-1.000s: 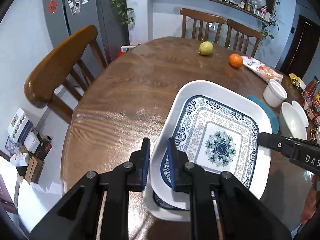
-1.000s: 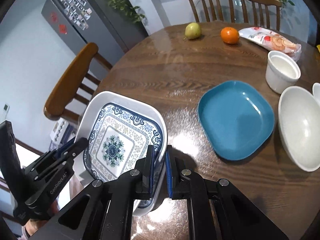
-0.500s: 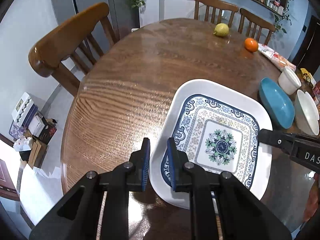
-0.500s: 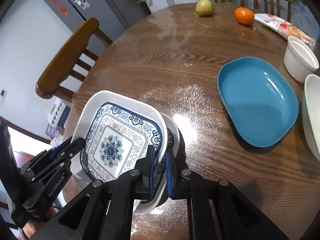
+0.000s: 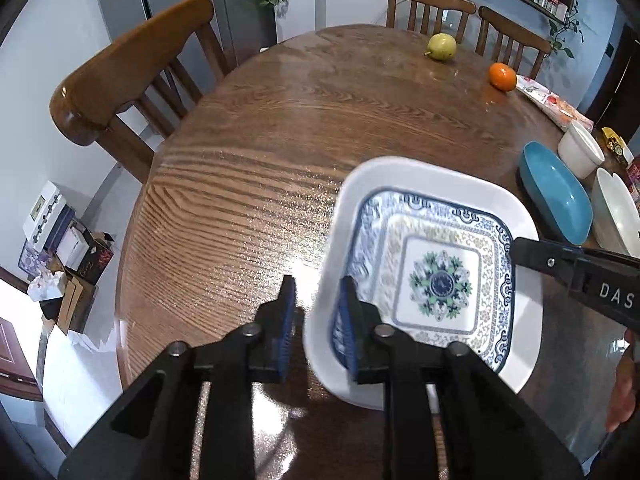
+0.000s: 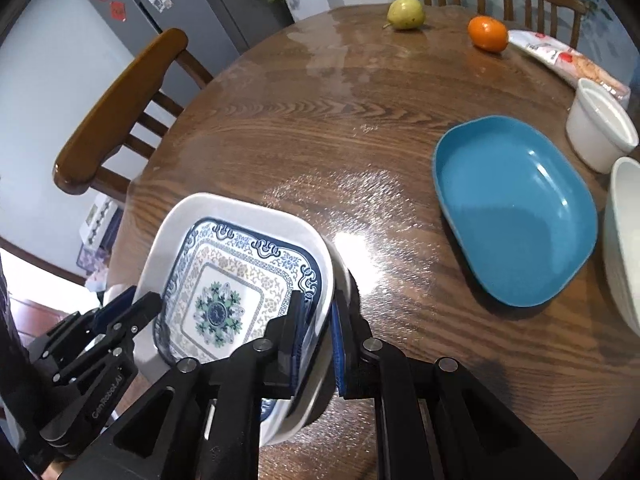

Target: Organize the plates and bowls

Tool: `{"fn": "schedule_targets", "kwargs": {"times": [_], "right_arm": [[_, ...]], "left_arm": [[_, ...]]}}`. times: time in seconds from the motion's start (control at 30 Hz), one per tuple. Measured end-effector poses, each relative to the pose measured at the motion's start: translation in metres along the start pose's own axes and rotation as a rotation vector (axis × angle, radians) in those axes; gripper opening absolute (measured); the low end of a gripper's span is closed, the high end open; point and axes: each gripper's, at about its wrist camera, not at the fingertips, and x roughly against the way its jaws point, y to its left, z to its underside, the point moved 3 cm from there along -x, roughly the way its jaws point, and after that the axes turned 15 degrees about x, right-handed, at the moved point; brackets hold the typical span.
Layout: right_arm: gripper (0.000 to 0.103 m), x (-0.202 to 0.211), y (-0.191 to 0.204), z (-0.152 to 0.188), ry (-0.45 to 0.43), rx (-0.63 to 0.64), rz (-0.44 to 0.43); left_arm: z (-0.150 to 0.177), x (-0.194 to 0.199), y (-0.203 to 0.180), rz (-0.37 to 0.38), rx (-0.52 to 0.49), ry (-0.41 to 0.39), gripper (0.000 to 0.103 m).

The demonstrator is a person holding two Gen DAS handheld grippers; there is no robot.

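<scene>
**Both grippers at the rim of the patterned plate, near edge of the table**

The left gripper (image 5: 318, 312) straddles the near-left rim of the patterned plate (image 5: 436, 276). Its jaws have just been opening: the rim sits between the blue pads, the right pad lying against the plate's inner wall while the left pad stands clear of the outside, so the plate is let go on this side. The right gripper (image 6: 316, 320) is at the opposite rim. Its jaws have also just been opening a little, with the rim and a second white edge under it between the fingers; whether the pads press on it I cannot tell.

The plate, square with rounded corners, a white border and a blue-and-green medallion, lies face up at the near edge of the wooden table (image 5: 280, 140), between the two tools. Its outline is slightly blurred. Being nearly square, it shows no clear long axis.

Farther right lies the blue plate (image 6: 516, 208), an oblong running from near-right to far-left. Beyond it stand a white cup (image 6: 600, 124) and a white bowl (image 6: 624, 240). At the far side lie a pear (image 6: 406, 13), an orange (image 6: 487, 33) and a snack packet (image 6: 560, 58).
</scene>
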Motion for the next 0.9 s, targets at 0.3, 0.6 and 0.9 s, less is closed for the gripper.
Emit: {"fn": "schedule_targets", "kwargs": {"times": [0.3,0.6,0.9], "right_arm": [[0.035,0.039,-0.028,0.006,-0.092,-0.078,-0.017],[0.035,0.070,-0.086,0.040,-0.130,-0.241,0.053],[0.035,0.084,-0.128,0.066,-0.147,-0.352,0.076]], "left_arm": [[-0.004,0.014,-0.009,0.037,-0.005,-0.036,0.060],[-0.005,0.021,-0.057,0.122,-0.075,-0.031,0.062],[-0.012,0.020,-0.128,0.199,-0.171,-0.059,0.067]]}}
